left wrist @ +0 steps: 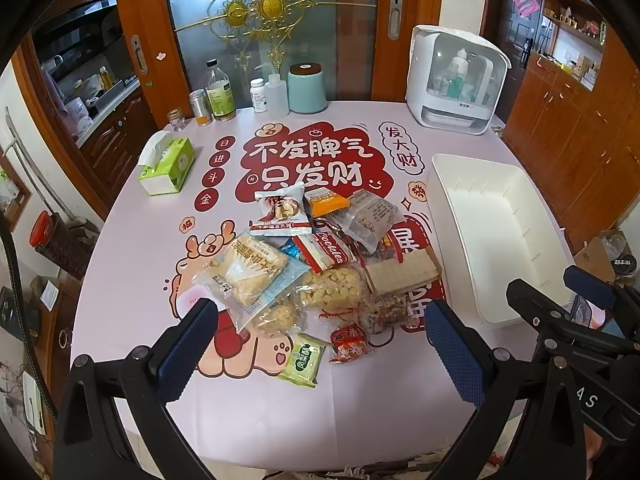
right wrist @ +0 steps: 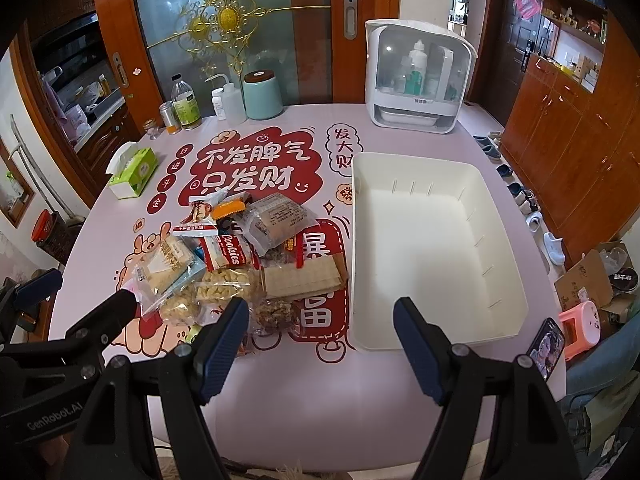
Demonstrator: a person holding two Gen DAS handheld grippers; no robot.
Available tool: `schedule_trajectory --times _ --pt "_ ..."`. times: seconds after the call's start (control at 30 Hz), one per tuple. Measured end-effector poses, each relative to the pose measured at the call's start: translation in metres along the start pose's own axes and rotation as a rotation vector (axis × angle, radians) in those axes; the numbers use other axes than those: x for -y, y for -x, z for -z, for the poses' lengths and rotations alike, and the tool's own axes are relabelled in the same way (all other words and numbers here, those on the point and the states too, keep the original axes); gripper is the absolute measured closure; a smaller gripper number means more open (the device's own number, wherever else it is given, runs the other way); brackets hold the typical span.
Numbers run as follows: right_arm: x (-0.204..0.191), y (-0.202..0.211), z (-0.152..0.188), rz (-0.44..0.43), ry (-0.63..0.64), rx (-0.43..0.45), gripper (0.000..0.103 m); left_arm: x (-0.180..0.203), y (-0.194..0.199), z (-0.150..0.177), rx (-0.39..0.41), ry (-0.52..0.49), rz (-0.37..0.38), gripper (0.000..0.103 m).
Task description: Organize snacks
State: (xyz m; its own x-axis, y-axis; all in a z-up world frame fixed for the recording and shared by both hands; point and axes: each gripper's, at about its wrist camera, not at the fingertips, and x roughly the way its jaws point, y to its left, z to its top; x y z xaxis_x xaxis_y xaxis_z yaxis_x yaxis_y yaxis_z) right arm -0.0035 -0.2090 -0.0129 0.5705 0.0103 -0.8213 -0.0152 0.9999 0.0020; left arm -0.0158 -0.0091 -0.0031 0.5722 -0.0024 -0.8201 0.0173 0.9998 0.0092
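Left wrist view: snack pile (left wrist: pixel 316 264) sits mid-frame on the printed tablecloth (left wrist: pixel 132 264), packets overlapping. Top of pile has a red-white packet (left wrist: pixel 280 210) and an orange packet (left wrist: pixel 326 202); a Cookies pack (left wrist: pixel 326 252) lies in the centre, a clear bag of pale crackers (left wrist: pixel 248 272) on the left side, a wafer pack (left wrist: pixel 400 274) on the right side. Two small packets lie at the lower edge of the pile, a green one (left wrist: pixel 306 358) and a red one (left wrist: pixel 348 338), just beside each other. White bin (left wrist: pixel 496 240) stands right of the pile, near it but apart, nothing visible inside. Left gripper (left wrist: pixel 320 344) hangs over the near edge of the pile, jaws spread wide, nothing between them, blue pads (left wrist: pixel 184 344) clear of the packets. Right gripper shows at lower right of this frame, black body only.

Right wrist view: right gripper (right wrist: pixel 320 344) is spread wide too, empty, aimed at the gap between the pile (right wrist: pixel 248 256) and the bin (right wrist: pixel 436 248). A phone (right wrist: pixel 546 346) lies at the lower right, just beside the bin's near corner. Tissue box (right wrist: pixel 134 172) is at the upper left of the table. Bottles and jars (right wrist: pixel 186 106) and a teal canister (right wrist: pixel 262 94) line the far edge. White cabinet (right wrist: pixel 418 76) with a clear door stands at the upper right.
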Motion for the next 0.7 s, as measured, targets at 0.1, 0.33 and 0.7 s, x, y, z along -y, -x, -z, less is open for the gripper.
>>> schedule_trajectory --times 0.1,0.33,0.7 --pt "0.0029 -0.0010 -0.0017 -0.001 -0.001 0.001 0.027 0.0005 0.0007 0.0013 0.001 -0.001 -0.001 0.001" --pt "0.0062 -0.0025 -0.0020 -0.003 0.000 0.000 0.027 0.0000 0.0009 0.0012 0.000 0.000 -0.001 0.001" --pt "0.0051 -0.0058 -0.0056 -0.012 0.004 -0.002 0.027 0.0008 0.0023 0.0087 -0.005 0.007 -0.010 0.001"
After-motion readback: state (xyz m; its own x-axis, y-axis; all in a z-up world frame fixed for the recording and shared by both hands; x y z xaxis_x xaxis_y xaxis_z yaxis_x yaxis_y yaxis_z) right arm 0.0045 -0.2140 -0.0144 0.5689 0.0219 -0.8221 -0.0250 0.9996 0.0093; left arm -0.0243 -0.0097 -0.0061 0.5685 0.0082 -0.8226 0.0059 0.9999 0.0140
